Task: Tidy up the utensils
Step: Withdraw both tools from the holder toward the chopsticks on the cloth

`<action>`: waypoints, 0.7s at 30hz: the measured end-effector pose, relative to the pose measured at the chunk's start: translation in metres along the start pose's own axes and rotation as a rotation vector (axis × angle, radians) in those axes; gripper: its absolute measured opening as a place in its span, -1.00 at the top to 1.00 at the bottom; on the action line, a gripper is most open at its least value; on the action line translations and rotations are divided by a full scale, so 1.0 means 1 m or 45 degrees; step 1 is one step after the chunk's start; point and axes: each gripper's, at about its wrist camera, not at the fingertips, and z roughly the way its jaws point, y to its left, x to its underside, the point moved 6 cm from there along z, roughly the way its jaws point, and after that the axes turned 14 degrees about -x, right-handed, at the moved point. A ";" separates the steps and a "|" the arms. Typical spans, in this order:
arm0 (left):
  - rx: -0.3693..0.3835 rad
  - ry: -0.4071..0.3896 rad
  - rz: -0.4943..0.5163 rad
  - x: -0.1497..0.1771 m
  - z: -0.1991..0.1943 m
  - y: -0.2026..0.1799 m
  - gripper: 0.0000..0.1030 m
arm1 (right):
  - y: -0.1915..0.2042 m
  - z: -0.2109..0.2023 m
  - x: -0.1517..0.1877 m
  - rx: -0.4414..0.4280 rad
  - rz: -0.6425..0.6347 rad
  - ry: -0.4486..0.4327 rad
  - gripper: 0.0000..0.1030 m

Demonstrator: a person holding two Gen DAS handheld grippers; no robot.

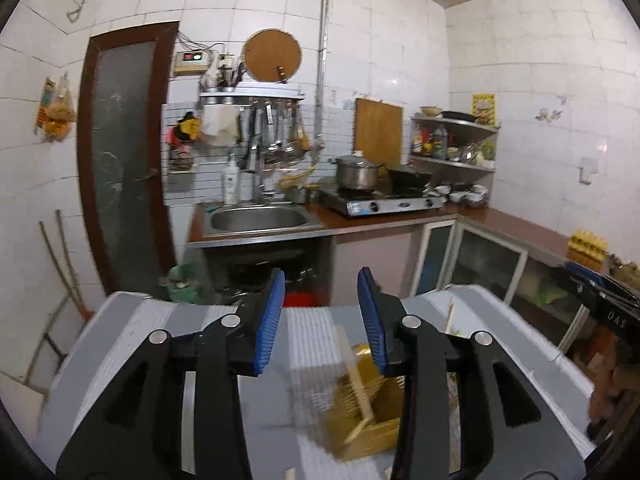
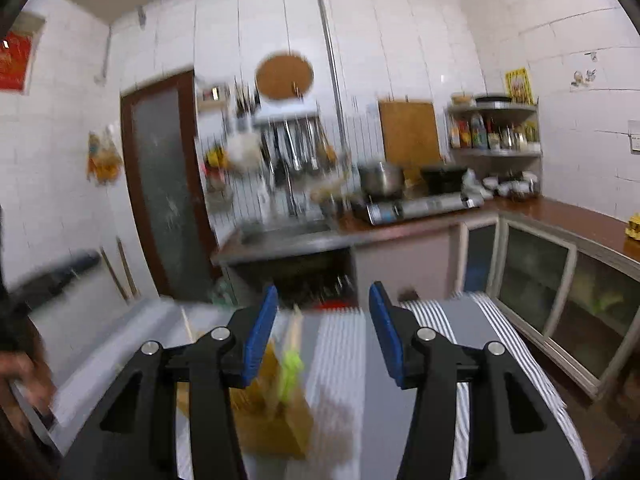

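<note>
We find both tongs, left (image 1: 322, 320) and right (image 2: 323, 334), released and empty above the striped worktop (image 1: 308, 324); the yellow utensil holder (image 1: 366, 408) stands below, presumably positioned for approach.

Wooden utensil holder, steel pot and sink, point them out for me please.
wooden utensil holder (image 1: 366, 436), left wrist view, on its front wall near the bottom.
steel pot (image 1: 357, 174), left wrist view, on the middle of its side.
sink (image 1: 260, 219), left wrist view, on the bare basin floor.
</note>
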 end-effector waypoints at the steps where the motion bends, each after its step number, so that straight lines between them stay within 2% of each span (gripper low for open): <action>1: -0.002 0.018 -0.009 0.004 -0.002 0.008 0.19 | -0.004 0.001 0.009 0.011 0.003 0.033 0.06; 3: -0.017 0.093 -0.035 0.023 0.000 0.030 0.13 | -0.012 0.004 0.034 0.031 0.009 0.128 0.06; 9: -0.110 0.339 0.048 0.107 0.033 0.062 0.13 | -0.021 0.010 0.111 0.054 0.065 0.343 0.06; 12: -0.094 0.481 0.083 0.157 0.050 0.057 0.13 | -0.015 0.015 0.142 0.031 0.096 0.444 0.06; 16: -0.005 0.652 0.116 0.212 0.066 0.037 0.13 | -0.007 0.032 0.177 -0.012 0.151 0.578 0.06; 21: -0.039 0.714 0.209 0.243 0.076 0.023 0.12 | 0.005 0.046 0.209 0.002 0.122 0.723 0.06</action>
